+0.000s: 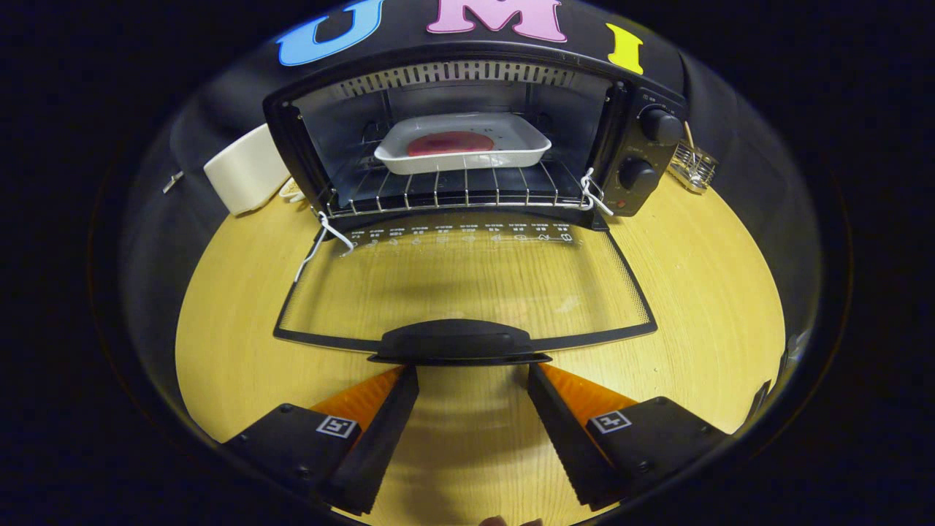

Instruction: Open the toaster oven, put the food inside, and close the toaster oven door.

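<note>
I'm holding the gripper (473, 372) spread, empty, just near of the door handle (459, 342), risking slipping off while lifting.

Gripper (473, 376): fingers spread wide, nothing between them, only bare table (694, 292).
12 o'clock, just ahead: door handle (459, 342) spans the gap at the fingertips.
Beyond the handle: glass door (467, 281) lies flat open, covering the table up to the toaster oven (467, 139).
Oven mouth: open; white tray (467, 150) with food (449, 142) fills the mid rack (453, 193).
10 o'clock: white appliance (245, 172) beside the oven.
2 o'clock: wire basket (692, 166).
3 and 9 o'clock: free tabletop.
</note>
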A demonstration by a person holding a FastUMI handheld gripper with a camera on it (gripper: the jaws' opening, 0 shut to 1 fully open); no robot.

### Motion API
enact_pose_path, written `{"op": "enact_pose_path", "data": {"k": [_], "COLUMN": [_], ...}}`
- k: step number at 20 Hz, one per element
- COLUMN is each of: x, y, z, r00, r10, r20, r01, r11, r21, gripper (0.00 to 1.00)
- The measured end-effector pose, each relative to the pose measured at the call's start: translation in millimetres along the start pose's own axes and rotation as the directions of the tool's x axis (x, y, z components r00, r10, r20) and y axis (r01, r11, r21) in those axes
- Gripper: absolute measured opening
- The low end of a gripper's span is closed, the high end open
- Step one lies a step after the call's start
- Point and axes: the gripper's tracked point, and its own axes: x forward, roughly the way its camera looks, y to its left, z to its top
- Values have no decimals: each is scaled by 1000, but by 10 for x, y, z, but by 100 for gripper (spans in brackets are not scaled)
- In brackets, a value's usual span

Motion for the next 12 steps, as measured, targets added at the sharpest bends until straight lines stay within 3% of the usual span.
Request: {"op": "enact_pose_path", "data": {"k": [12], "x": [-351], "y": [14], "z": [147], "r00": [995], "r10": [32], "r20": [91], "r01": [-30], "r11": [999], "r21": [-23], "gripper": [99]}}
